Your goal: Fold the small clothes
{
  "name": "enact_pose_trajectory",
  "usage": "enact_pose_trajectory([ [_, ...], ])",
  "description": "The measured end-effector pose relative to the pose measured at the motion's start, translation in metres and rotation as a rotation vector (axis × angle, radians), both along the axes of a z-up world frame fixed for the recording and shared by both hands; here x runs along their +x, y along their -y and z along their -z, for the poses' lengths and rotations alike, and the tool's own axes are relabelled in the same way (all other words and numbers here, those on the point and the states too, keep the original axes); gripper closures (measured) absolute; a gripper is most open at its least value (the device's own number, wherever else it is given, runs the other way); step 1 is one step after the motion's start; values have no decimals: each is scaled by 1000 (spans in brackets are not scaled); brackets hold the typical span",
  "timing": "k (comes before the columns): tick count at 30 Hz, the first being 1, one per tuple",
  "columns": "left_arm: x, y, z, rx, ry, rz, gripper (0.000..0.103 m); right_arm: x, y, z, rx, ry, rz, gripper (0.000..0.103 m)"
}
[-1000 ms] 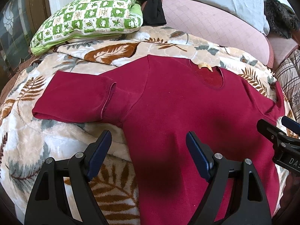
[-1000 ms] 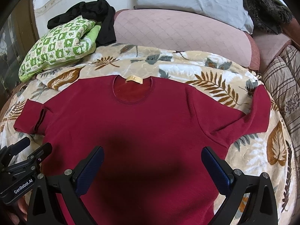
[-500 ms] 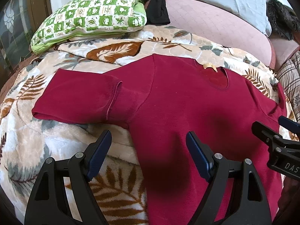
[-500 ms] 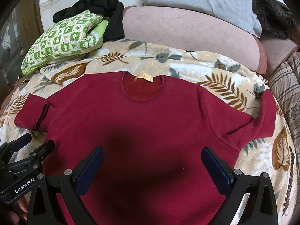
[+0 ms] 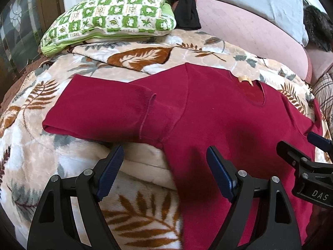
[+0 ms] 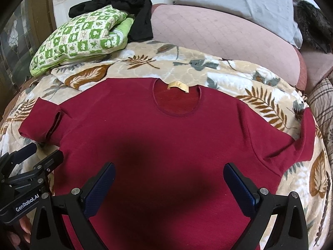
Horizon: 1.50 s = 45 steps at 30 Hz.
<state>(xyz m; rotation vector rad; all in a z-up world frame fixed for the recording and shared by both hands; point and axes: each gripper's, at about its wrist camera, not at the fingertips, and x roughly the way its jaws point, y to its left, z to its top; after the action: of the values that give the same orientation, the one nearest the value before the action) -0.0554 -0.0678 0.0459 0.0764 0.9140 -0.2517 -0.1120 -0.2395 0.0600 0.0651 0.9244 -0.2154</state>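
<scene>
A dark red long-sleeved top point(image 6: 166, 133) lies flat, front up, on a leaf-patterned blanket point(image 6: 239, 79), with its neckline and tan label point(image 6: 179, 86) at the far side. Its left sleeve point(image 5: 100, 108) is folded back on itself; the right sleeve point(image 6: 308, 133) reaches the blanket's right edge. My left gripper point(image 5: 165, 166) is open and empty, above the top's left side seam under the armpit. My right gripper point(image 6: 168, 185) is open and empty over the middle of the body. Each gripper also shows in the other's view.
A green-and-white checked pillow point(image 6: 83, 37) with a black garment point(image 6: 133, 10) on it lies at the far left. A pink quilted cushion point(image 6: 224, 31) and a grey pillow point(image 6: 235, 2) lie behind. A plaid cloth point(image 6: 322, 108) is at the right.
Both grippers have moved a little nearer the far side of the top and the left one has shifted leftwards over the side seam. The top has not moved.
</scene>
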Motion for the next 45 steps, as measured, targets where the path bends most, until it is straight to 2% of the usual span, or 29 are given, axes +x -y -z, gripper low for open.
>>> enact_pose_trajectory([
  [7,9,-32,-3,-9,5,-63,21,11,-16,-2,26,9,-50,0],
  [15,30,-81,1,-34,-3,-191,21,42,-62,0,65,28,-166,1],
  [19,36,-91,6,-35,-15,-212,21,62,-84,-1,113,29,-229,8],
  [27,44,-113,12,-18,-18,-245,21,95,-117,7,191,15,-299,8],
  [38,49,-134,15,-21,-28,-275,21,116,-133,27,288,-25,-312,10],
  [44,51,-145,12,-14,-25,-299,21,126,-147,36,331,-41,-334,31],
  [45,51,-147,12,-13,-24,-302,21,129,-150,38,328,-42,-339,46],
])
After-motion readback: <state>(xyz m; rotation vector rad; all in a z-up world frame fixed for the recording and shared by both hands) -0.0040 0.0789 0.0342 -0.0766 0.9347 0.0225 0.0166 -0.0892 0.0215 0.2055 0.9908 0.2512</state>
